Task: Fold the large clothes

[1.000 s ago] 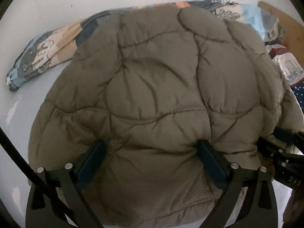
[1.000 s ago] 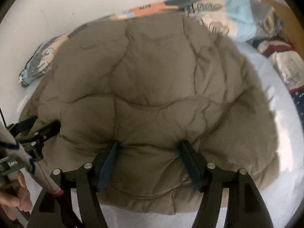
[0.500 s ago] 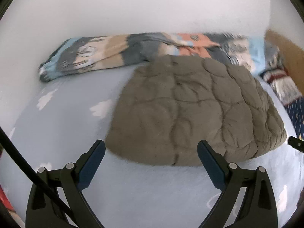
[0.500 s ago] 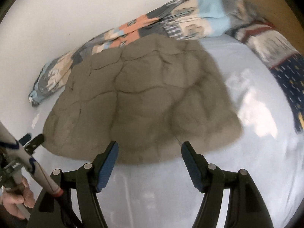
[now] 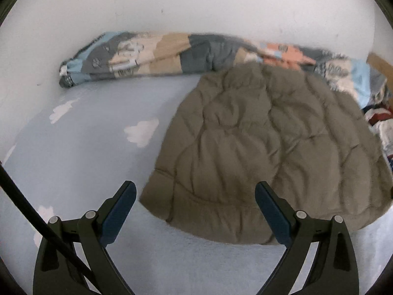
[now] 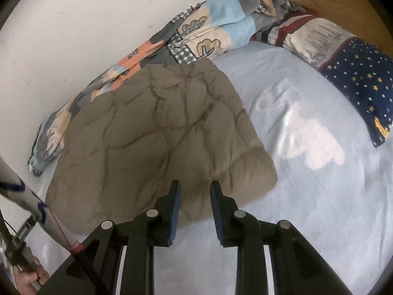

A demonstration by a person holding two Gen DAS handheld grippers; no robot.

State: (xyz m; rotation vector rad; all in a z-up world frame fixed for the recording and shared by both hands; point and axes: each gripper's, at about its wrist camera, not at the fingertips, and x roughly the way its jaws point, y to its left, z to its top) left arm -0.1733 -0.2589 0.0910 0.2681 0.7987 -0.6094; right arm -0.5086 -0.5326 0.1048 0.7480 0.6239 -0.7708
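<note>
Both grippers now pulled back off the folded quilted jacket [image 5: 265,147]; left gripper [image 5: 195,200] wide, empty; right gripper [image 6: 195,193] half-closed, empty; fold looks done.

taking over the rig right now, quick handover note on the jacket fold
Left tool: open, holding nothing, hanging over the jacket's near edge.
Right tool: jaws narrowed but a gap shows, nothing between them, over the near edge too.
Jacket: lies on the bed sheet as a compact padded bundle, its far edge against the patterned blanket by the wall.
Done: looks folded and set down.
Left: probably only tidying or moving it.
</note>
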